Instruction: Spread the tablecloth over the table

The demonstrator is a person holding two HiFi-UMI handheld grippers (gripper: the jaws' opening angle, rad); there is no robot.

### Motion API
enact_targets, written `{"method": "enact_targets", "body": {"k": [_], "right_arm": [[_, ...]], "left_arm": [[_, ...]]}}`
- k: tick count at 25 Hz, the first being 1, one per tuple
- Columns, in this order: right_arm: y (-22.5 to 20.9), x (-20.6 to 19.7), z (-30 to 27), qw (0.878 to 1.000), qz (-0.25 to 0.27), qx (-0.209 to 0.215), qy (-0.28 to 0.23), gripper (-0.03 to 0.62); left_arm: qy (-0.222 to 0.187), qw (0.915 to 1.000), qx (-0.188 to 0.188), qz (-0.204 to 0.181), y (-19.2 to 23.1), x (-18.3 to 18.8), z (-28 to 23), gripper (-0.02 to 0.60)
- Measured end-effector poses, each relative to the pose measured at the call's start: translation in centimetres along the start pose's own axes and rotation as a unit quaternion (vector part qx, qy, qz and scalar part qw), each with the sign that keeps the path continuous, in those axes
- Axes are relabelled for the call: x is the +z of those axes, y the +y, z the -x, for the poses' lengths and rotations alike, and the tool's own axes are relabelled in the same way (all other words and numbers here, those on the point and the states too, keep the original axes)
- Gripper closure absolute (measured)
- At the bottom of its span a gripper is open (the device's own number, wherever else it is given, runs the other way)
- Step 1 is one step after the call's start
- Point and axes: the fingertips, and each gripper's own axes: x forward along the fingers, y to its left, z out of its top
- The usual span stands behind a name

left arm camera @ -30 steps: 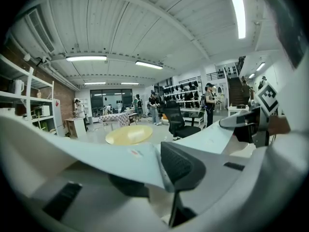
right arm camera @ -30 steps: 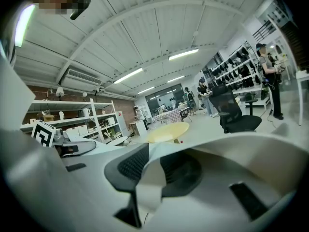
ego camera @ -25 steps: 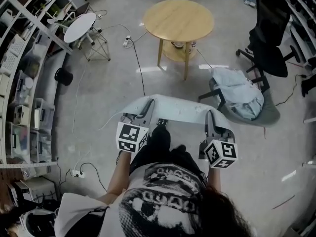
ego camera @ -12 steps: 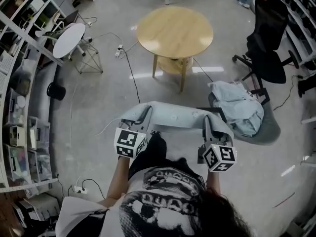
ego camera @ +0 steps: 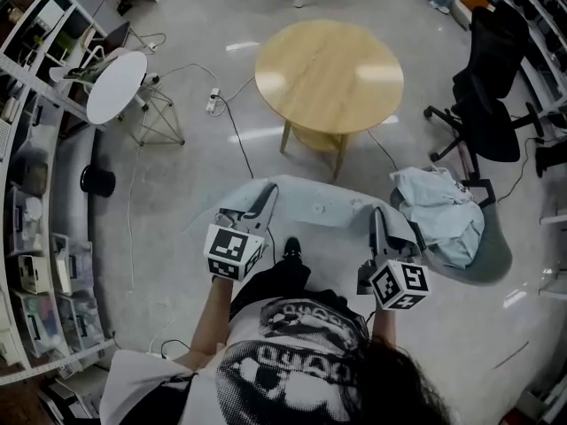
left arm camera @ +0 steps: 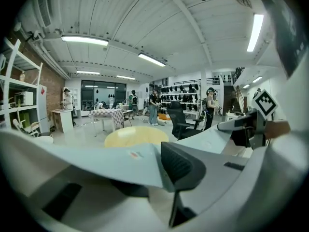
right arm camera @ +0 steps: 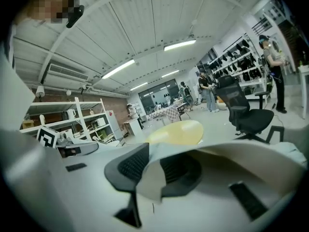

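Left side of the floor: a small white side table (ego camera: 117, 87), standing well apart from the work.

Left gripper (ego camera: 267, 195): jaws clamped on the near-left edge of the tablecloth (ego camera: 319, 204). The left gripper view shows the pale fabric pinched between the dark pads.

Tablecloth: carried off the floor, stretched between the two grippers in front of the person. It is short of the round wooden table (ego camera: 330, 76) and not touching it. The tabletop is bare.

Right gripper (ego camera: 376, 216): jaws closed on the opposite edge, with a fold of cloth draped over one pad.

Further right: a heap of pale fabric (ego camera: 440, 212) on a low seat, and a black office chair (ego camera: 490, 78).

Assessment: the step in hand is the approach, and spreading has not yet begun. The next move calls for closing on the table and raising the cloth above the top. The free edge must then be cast across to the far rim, both grips held.
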Motion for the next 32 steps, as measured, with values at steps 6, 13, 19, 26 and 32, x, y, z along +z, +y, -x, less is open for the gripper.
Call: {"method": "enact_targets", "body": {"k": [6,13,19,26,32], "right_arm": [[3.8,1.3,-4.9,1.000,0.011,0.015,-0.004,0.520],[6.3,4.1,-8.2,0.999,0.041,0.030,-0.018,0.519],[6.6,7.6,-9.5,0.997,0.055,0.037,-0.040,0.519],[6.3,12.4,-11.5,0.994,0.068,0.039,-0.076,0.519],[5.9,18.2,-14.6,0.989,0.070,0.057,-0.117,0.520]], "left_arm": [[-0.018,0.9997,0.009,-0.010,6.3,1.4,-0.5,0.505],[-0.046,0.9981,0.015,-0.038,10.2,4.0,-1.2,0.505],[-0.066,0.9960,0.006,-0.060,11.4,6.8,-3.1,0.503],[-0.095,0.9903,-0.017,-0.100,12.9,11.6,-6.5,0.502],[-0.135,0.9822,-0.026,-0.128,14.9,17.2,-10.2,0.502]]}}
